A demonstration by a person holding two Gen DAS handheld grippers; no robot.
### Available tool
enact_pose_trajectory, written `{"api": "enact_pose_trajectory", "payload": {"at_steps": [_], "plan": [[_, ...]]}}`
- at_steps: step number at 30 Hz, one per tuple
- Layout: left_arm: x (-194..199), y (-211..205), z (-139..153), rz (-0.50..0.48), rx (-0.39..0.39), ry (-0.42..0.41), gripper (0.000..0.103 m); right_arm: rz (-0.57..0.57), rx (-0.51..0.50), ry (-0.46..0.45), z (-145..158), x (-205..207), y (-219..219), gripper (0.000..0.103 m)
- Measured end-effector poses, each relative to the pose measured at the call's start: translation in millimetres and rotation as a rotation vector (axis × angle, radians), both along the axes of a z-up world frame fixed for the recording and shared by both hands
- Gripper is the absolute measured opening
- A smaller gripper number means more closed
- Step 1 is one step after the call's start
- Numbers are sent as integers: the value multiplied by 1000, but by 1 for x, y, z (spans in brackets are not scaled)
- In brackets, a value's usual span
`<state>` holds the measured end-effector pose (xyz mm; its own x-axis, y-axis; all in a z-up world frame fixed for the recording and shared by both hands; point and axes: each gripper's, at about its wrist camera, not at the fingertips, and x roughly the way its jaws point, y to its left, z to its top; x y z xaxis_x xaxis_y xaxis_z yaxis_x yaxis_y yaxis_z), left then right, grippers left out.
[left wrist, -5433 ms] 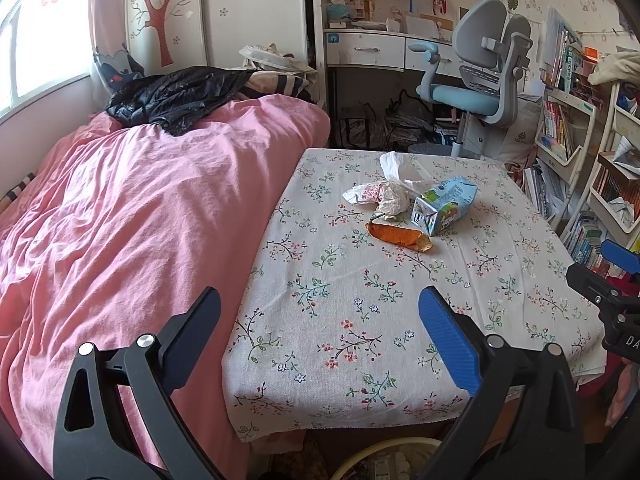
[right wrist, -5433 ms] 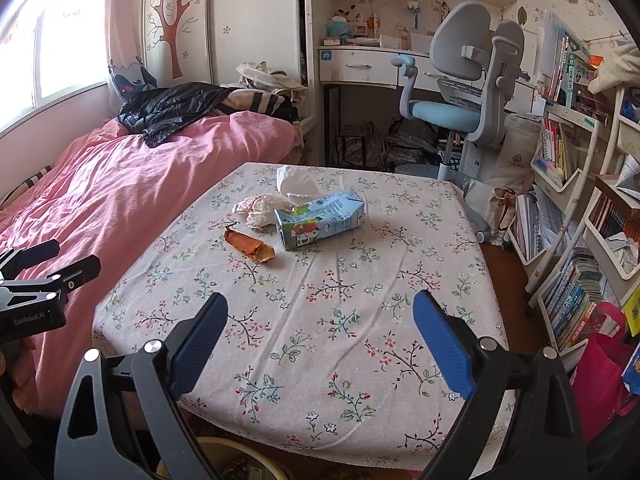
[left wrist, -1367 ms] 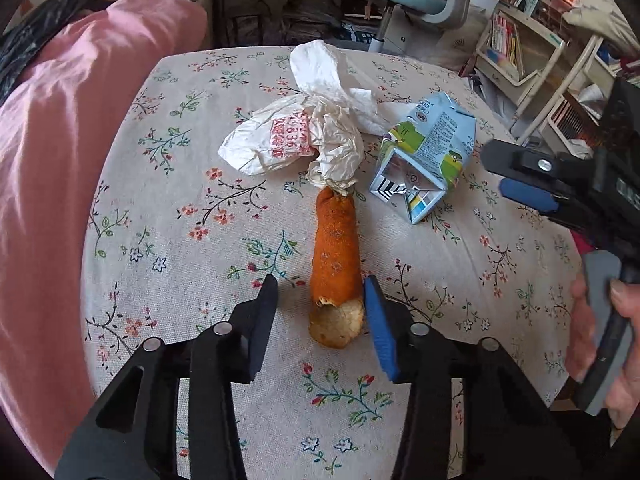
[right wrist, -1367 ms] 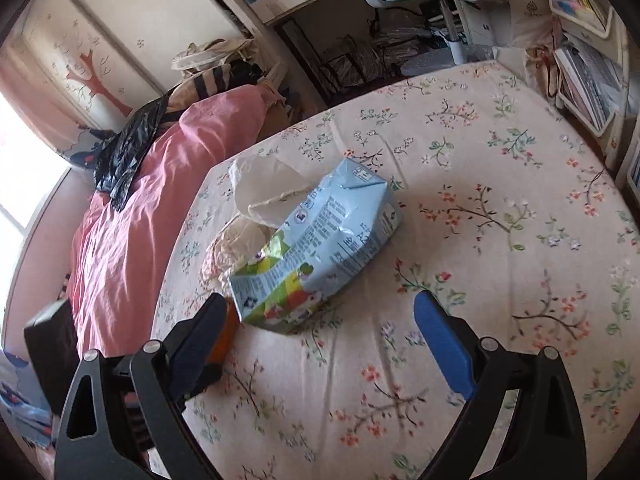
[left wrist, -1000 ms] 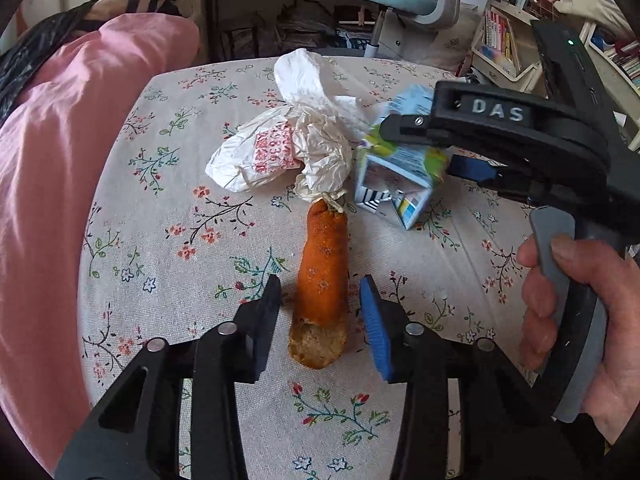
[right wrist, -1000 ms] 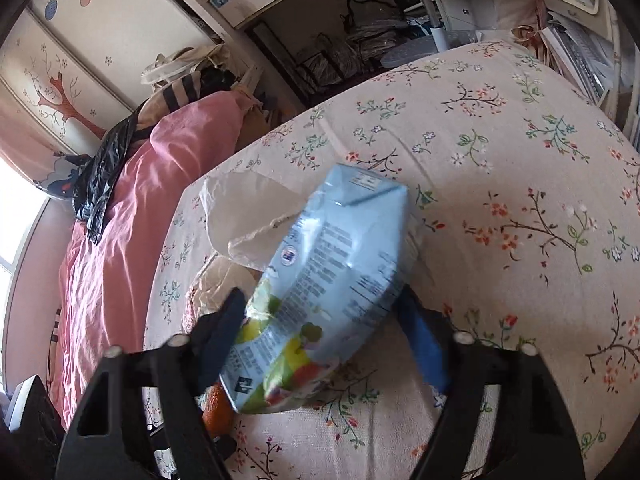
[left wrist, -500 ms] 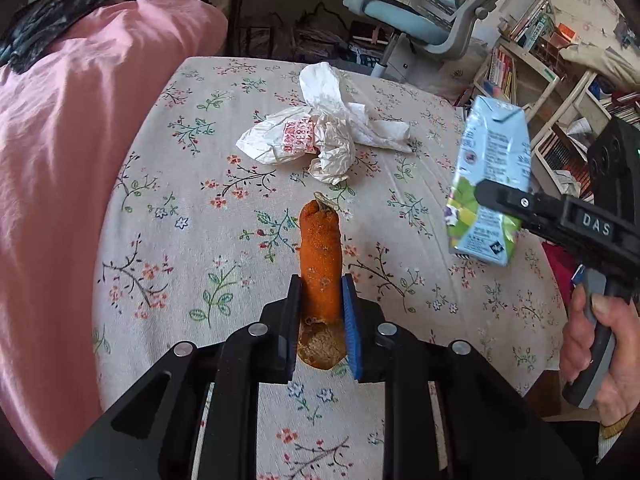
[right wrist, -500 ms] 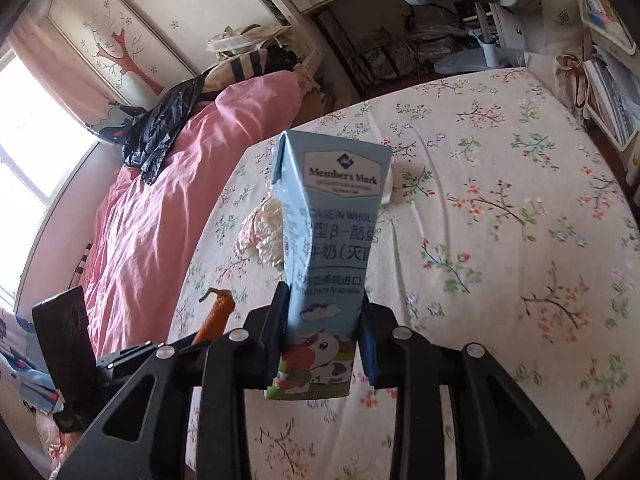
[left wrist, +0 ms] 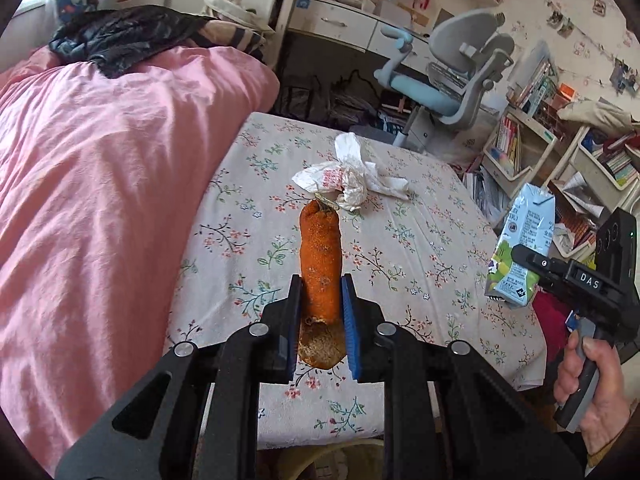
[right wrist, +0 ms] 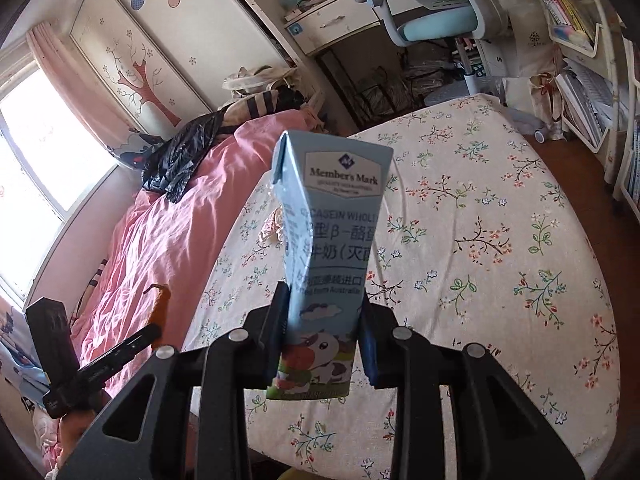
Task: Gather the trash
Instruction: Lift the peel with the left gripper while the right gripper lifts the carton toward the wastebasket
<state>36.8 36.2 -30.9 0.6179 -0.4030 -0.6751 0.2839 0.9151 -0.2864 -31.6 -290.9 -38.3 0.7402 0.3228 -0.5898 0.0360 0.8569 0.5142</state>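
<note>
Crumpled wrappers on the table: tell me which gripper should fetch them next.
Left, probably, once it has dropped its load. The left gripper points straight at the crumpled wrappers, though it is shut on the orange peel. The right gripper holds the milk carton out at the table's side.

Crumpled white paper wrappers [left wrist: 352, 178] upper centre on flower-printed tablecloth [left wrist: 420, 248]; pink quilted bed [left wrist: 100, 184] left; grey swivel chair [left wrist: 452, 68] behind, upper right.

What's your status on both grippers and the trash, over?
Left gripper shut on orange peel, lifted. Right gripper shut on milk carton, held upright above table. Crumpled wrappers remain on table. Nothing blocking.
</note>
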Motion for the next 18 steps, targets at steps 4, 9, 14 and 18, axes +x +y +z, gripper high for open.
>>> {"api": "enact_pose_trajectory", "payload": {"at_steps": [4,9,14,18], "plan": [[-15,12,2,45,5,-13,18,3,-19,-11,0,-4,7,32],[-28,17,7,66,-5,-42,18,32,-72,-34,5,-17,23,32],[-45,18,12,67,-20,-74,18,57,-113,-41,4,-27,34,32],[-60,19,15,64,-25,-98,18,58,-117,-50,5,-36,36,32]]}}
